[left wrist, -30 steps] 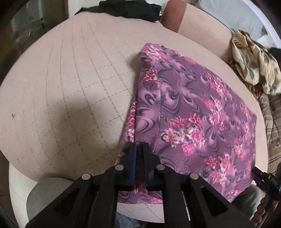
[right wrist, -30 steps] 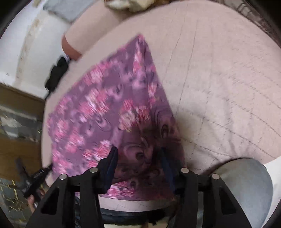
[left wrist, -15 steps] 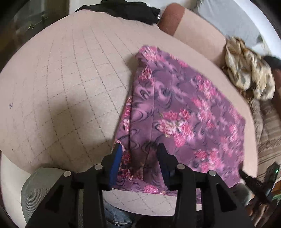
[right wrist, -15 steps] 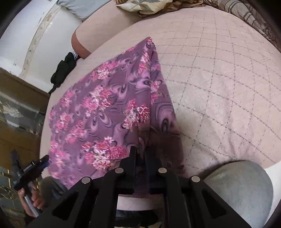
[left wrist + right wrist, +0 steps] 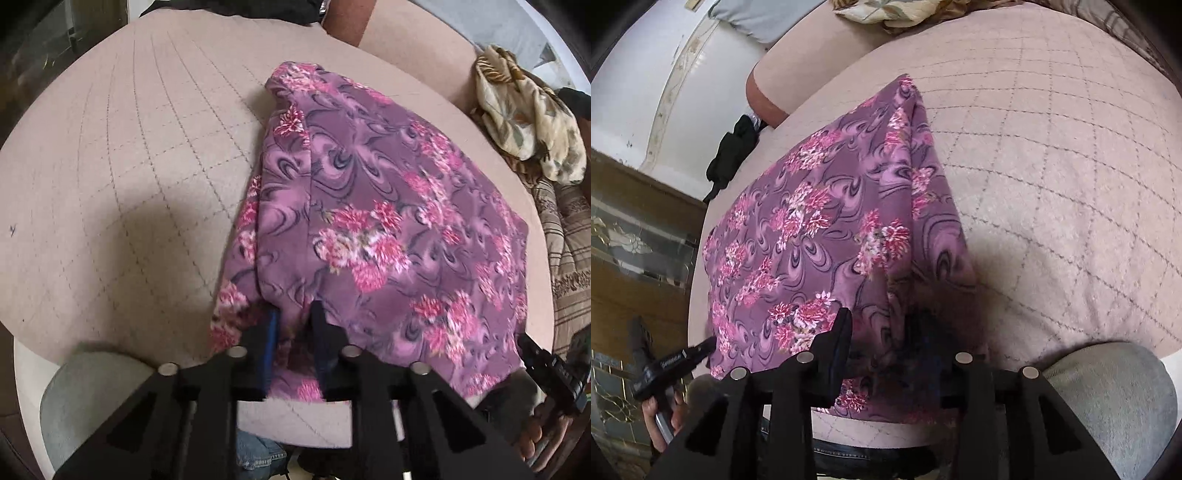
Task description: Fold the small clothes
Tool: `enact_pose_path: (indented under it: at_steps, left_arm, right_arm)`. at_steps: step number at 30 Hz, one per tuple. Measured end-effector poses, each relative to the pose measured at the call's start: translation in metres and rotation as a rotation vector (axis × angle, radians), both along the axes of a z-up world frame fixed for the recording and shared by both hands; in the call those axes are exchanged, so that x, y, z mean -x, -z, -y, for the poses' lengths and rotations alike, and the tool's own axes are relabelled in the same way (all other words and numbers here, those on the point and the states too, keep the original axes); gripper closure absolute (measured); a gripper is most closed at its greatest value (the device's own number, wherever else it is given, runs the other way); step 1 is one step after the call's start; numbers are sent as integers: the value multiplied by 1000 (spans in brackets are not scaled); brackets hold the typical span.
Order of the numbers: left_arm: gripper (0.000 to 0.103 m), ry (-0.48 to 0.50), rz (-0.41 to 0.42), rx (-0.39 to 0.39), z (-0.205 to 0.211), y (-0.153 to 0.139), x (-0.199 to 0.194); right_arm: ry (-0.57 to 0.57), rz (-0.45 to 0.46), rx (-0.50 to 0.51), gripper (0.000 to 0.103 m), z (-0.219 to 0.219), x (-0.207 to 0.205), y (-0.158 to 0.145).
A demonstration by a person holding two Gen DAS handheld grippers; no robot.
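A purple garment with pink flowers (image 5: 369,221) lies folded on a pink quilted surface (image 5: 129,166), its near edge at the surface's front rim. My left gripper (image 5: 293,317) is open, its jaws standing apart over the garment's near left corner, with cloth between them. In the right wrist view the same garment (image 5: 820,229) fills the middle. My right gripper (image 5: 879,325) is open over the garment's near right corner; its right finger is dark and partly lost in shadow.
A beige patterned cloth (image 5: 528,114) lies at the far right and a black garment (image 5: 733,151) at the far edge. A pink bolster (image 5: 827,48) lies behind. The person's grey knee (image 5: 1108,398) and the other gripper's handle (image 5: 672,363) sit at the front rim.
The left gripper opened, letting go of the garment's corner, and stays open now. The right gripper shut on its corner half a second ago and has opened again.
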State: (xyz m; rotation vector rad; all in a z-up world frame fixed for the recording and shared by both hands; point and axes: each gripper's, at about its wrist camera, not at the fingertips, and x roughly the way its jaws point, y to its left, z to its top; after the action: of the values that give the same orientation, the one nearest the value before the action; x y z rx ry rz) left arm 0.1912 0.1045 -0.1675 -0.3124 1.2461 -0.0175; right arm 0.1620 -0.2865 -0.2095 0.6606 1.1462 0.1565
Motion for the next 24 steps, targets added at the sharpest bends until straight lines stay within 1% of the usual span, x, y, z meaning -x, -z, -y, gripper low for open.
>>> enact_pose_path:
  at_steps: [1, 2, 3, 5, 6, 8, 9, 11, 12, 14, 16, 17, 18, 19, 20, 21, 22, 23, 24]
  left_arm:
    - [95, -1, 4, 3, -1, -3, 0]
    - [96, -3, 21, 3, -2, -9, 2]
    - [96, -9, 62, 6, -6, -21, 8]
    - [96, -12, 145, 32, -18, -45, 23]
    - [96, -11, 162, 36, -22, -50, 28]
    - [96, 11, 148, -13, -22, -47, 29]
    - [96, 27, 129, -45, -20, -35, 25]
    - [96, 21, 53, -48, -22, -11, 13]
    - [96, 20, 8, -48, -22, -1, 9]
    - [94, 45, 8, -96, -16, -12, 10]
    - [91, 110, 43, -116, -11, -36, 18]
    - [90, 121, 58, -132, -12, -47, 21]
    - [83, 121, 73, -147, -14, -59, 25]
    - [68, 111, 95, -144, -20, -72, 26]
    - [58, 97, 125, -126, -26, -83, 27]
    - [42, 82, 167, -100, -30, -95, 30]
    - [35, 78, 200, -84, -31, -104, 30]
    - [34, 84, 226, -77, -32, -112, 26]
    - [33, 91, 235, -75, -29, -116, 19]
  right_arm:
    - [-7, 0, 3, 80, -1, -1, -1]
    - [-20, -6, -4, 95, -2, -2, -2]
    - [-13, -9, -8, 95, -1, -2, -5]
    - [6, 16, -38, 96, 7, 7, -23]
    - [13, 35, -52, 96, 12, 13, -33]
    - [1, 33, -10, 96, 13, 22, -46]
    - [-4, 22, 9, 96, 10, 21, -45]
    - [-18, -27, 76, 96, 1, 9, -26]
    - [-14, -67, 101, 96, -3, 2, -13]
    - [-7, -89, 87, 94, -6, -2, -8]
    - [-17, -85, 118, 90, -8, 2, -20]
    - [-28, -82, 132, 79, -8, 6, -27]
    - [-42, -71, 138, 57, -7, 10, -34]
    - [-49, -45, 147, 50, -5, 13, -45]
    - [-47, -22, 155, 39, -3, 15, -53]
    - [-44, 3, 155, 36, 0, 16, -62]
    - [-41, 30, 137, 35, 2, 14, -70]
    - [-40, 54, 98, 30, 5, 9, -76]
    - [-40, 68, 67, 28, 7, 5, -79]
